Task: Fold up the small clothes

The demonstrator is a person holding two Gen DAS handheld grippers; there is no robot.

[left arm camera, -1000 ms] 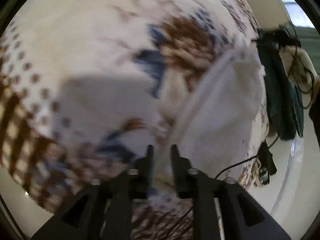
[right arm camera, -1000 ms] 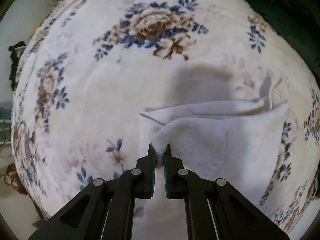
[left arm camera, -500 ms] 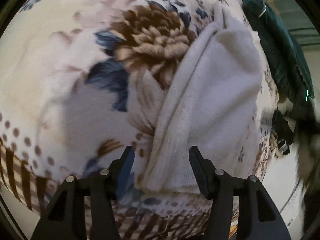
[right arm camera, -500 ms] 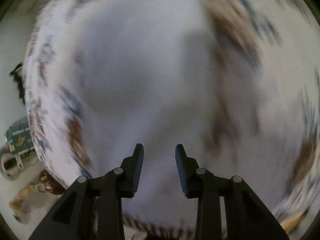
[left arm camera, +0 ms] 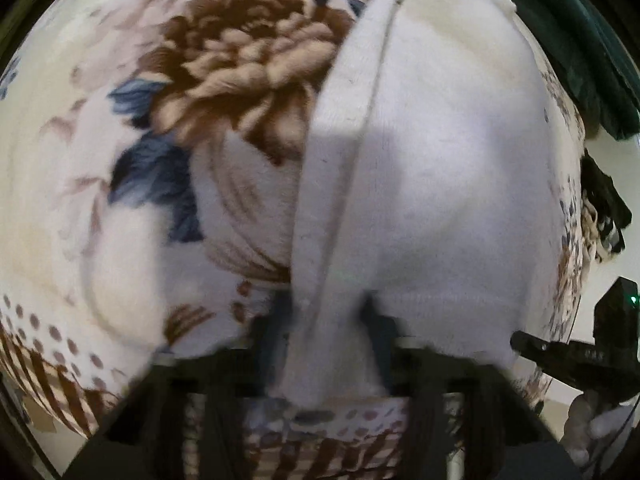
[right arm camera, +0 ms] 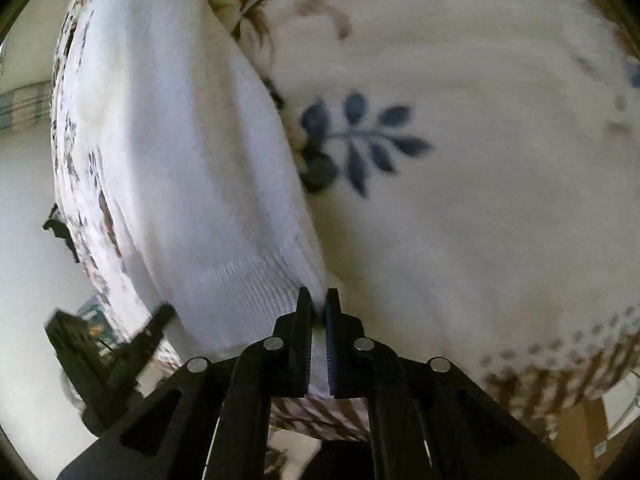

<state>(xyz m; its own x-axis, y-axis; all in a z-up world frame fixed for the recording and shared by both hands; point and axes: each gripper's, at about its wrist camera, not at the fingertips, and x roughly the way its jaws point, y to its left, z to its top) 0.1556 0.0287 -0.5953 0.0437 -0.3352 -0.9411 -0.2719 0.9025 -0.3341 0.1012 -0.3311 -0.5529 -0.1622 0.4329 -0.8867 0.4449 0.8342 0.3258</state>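
The white knit garment (left arm camera: 432,184) lies as a long folded strip on the floral blanket (left arm camera: 120,208), its near end at the blanket's patterned border. Half a second ago both claws stood apart after letting go; now both are back at that near end. The right gripper (right arm camera: 316,300) is clamped on the corner by the ribbed hem, fingers nearly together with cloth between. The left gripper (left arm camera: 324,320) is blurred, its fingers straddling the folded edge; whether it has closed I cannot tell. This looks like the start of the next fold, end over end. Beyond the garment the blanket gives open room; a dark green cloth (left arm camera: 580,60) lies near its far end.
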